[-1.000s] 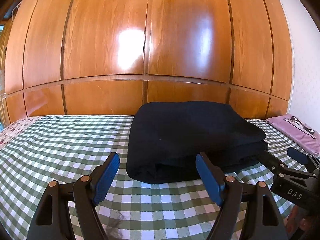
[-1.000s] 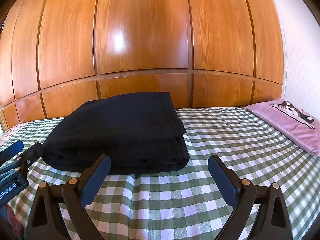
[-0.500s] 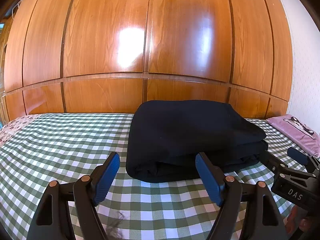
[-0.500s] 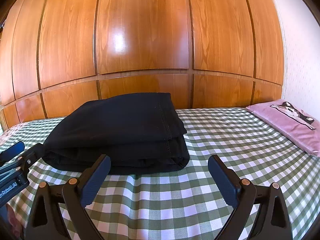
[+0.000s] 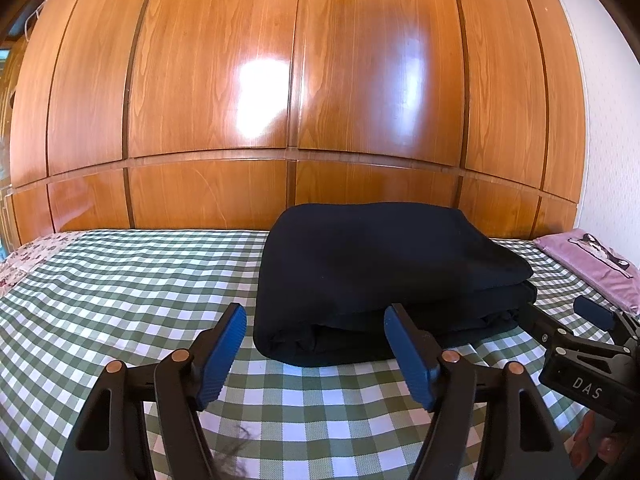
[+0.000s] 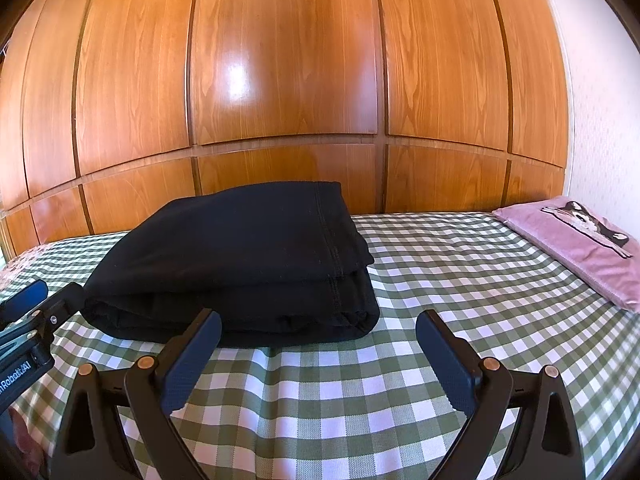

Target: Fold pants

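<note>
- Wooden wardrobe doors (image 5: 296, 80) fill the background behind the bed.
- The bed, under a green-and-white checked cover (image 6: 440, 280), carries everything here.
- The black pants (image 6: 240, 252) lie on the cover as a thick, layered bundle, so the folding looks essentially done; their long axis runs left to right across both views.
- A purple pillow (image 6: 576, 248) with an animal print sits well apart, to the right.
- The left tongs (image 5: 316, 348) are spread wide and empty, the bundle's rounded left end just ahead and slightly right of them.
- The right tongs (image 6: 320, 360) are likewise spread and empty, the seamed right end ahead and to their left.
- Both sit about equally near; any final touch means reaching forward and inward.
</note>
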Demonstrator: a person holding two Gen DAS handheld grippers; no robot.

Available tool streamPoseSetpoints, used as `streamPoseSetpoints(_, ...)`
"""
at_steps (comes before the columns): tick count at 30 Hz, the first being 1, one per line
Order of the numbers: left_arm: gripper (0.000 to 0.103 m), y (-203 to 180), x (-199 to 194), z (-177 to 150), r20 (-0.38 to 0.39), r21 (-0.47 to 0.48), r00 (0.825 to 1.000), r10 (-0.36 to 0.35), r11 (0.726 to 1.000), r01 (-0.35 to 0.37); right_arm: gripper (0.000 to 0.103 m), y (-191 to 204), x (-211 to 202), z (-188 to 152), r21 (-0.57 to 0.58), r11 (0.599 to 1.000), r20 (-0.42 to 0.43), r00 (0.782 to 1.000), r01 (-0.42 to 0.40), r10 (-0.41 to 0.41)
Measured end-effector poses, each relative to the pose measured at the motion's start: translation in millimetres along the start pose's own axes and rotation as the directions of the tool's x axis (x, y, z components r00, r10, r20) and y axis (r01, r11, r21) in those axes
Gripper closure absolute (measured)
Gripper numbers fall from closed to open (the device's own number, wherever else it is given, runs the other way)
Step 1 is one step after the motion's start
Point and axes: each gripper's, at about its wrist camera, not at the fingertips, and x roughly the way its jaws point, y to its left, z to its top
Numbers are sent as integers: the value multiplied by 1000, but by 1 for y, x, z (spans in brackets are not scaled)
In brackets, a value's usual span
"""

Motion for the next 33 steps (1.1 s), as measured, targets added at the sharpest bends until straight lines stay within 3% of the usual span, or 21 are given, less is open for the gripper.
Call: streamPoseSetpoints(33, 30, -1, 5, 0, -26, -12, 999, -30, 999, 30, 5, 0, 1, 0, -1, 1000, -3, 1000, 0, 0)
